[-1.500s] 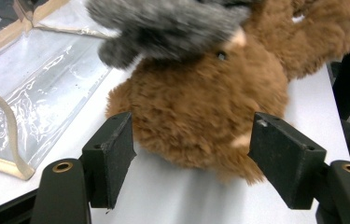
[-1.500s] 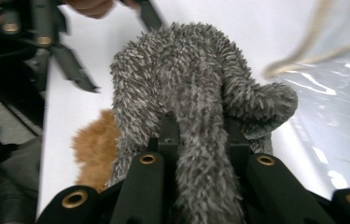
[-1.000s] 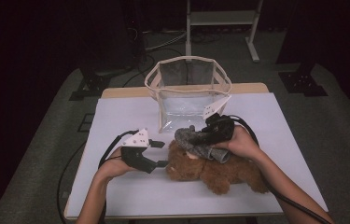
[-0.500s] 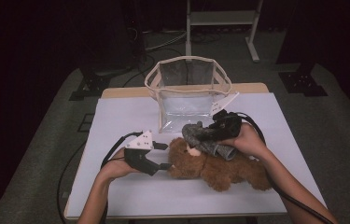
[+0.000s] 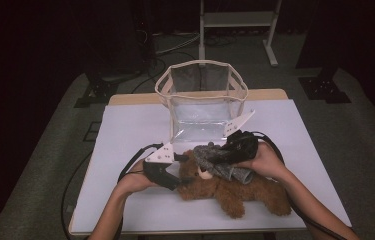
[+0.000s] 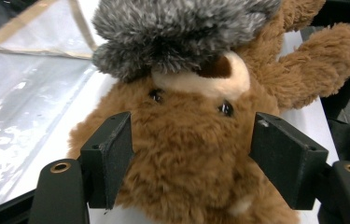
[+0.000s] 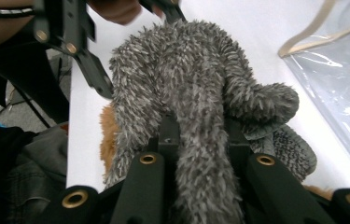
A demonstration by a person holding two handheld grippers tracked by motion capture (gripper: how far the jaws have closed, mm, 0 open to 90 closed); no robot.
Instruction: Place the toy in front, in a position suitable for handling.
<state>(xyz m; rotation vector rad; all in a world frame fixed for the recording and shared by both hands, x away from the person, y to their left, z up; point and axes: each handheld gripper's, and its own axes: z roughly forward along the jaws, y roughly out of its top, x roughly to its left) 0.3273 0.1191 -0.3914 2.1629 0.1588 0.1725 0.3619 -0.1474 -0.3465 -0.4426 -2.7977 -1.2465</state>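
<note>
Teddy bear [image 5: 235,187] first: it lies on its back across the near half of the white table [image 5: 125,130], head toward the person's left, legs trailing off to the right, with the clear bag [image 5: 202,107] standing open just behind it. Soft all the way through, by the look of that brown plush, light and squashy, so it should give under any squeeze rather than slip; nothing here looks breakable. The left gripper [image 6: 189,154] has its two black pads set on either side of the bear's head, spread apart, and in the left gripper view the fur bulges right up to the left pad while a sliver of gap shows at the right one, so I'd call it unclenched for now, framing the head, not pinching it. The head seems the sensible place to steady it (firm stuffing, round, easy to bracket). The right gripper [image 7: 200,149] is clamped tight on the grey fuzzy hat [image 7: 196,93], a fold of it pinched between the jaws, the rest draped over the bear's crown. That hat is limp and stretchy; grabbing by the brim edge, as here, is about the only way to pull it. Hard to make out: whether the hat's opening actually sits around the head or merely rests on top, since the fur hides the rim. The bear's ears are covered, and its far arm is cut off in the left gripper view.
</note>
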